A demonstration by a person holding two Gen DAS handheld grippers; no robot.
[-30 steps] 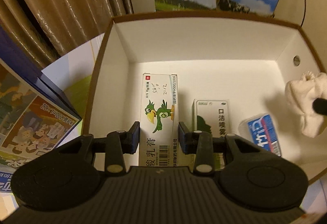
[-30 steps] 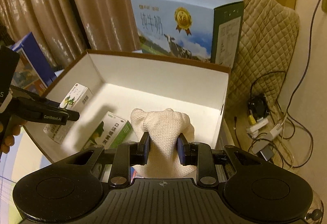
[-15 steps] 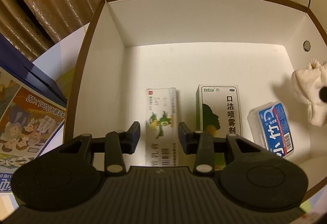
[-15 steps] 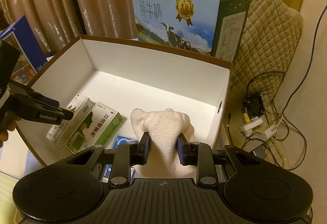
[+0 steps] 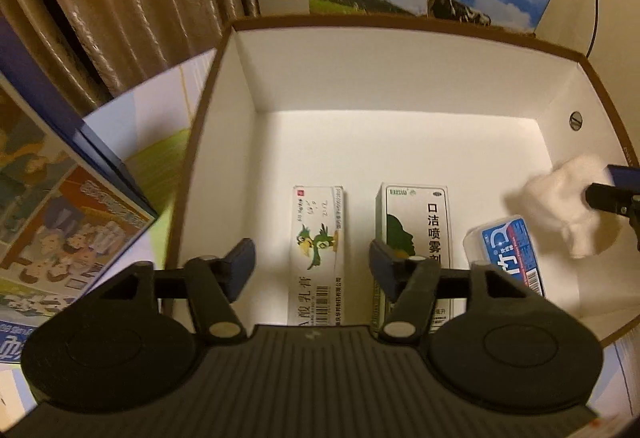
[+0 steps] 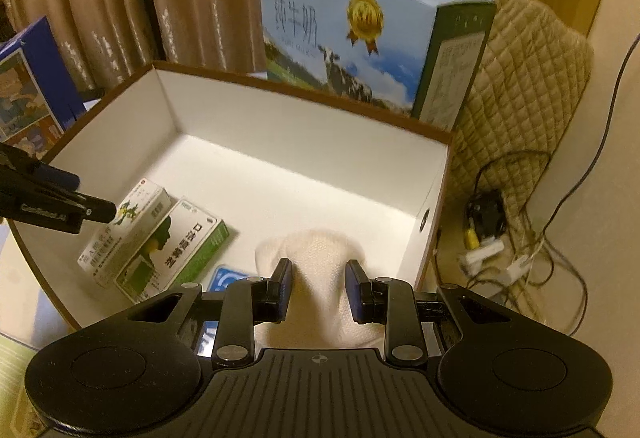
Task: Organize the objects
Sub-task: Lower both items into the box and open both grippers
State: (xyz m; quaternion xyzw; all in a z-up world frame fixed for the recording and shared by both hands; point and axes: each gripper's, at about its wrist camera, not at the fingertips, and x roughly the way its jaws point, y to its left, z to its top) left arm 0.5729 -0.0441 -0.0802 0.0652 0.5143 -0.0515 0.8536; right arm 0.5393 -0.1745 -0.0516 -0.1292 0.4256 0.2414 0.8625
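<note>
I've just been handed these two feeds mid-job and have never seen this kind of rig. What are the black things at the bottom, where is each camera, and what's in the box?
No robot here: a person holds a two-finger gripper in each hand, and each has a fisheye camera looking along its fingers. The left wrist view shows the left gripper, open and empty, above an open box. Inside lie a parrot carton, a green carton and a blue pack. The right wrist view shows the right gripper with its jaws on either side of a white cloth; whether it is gripping or has let go cannot be told. A milk carton stands behind the box.
</note>
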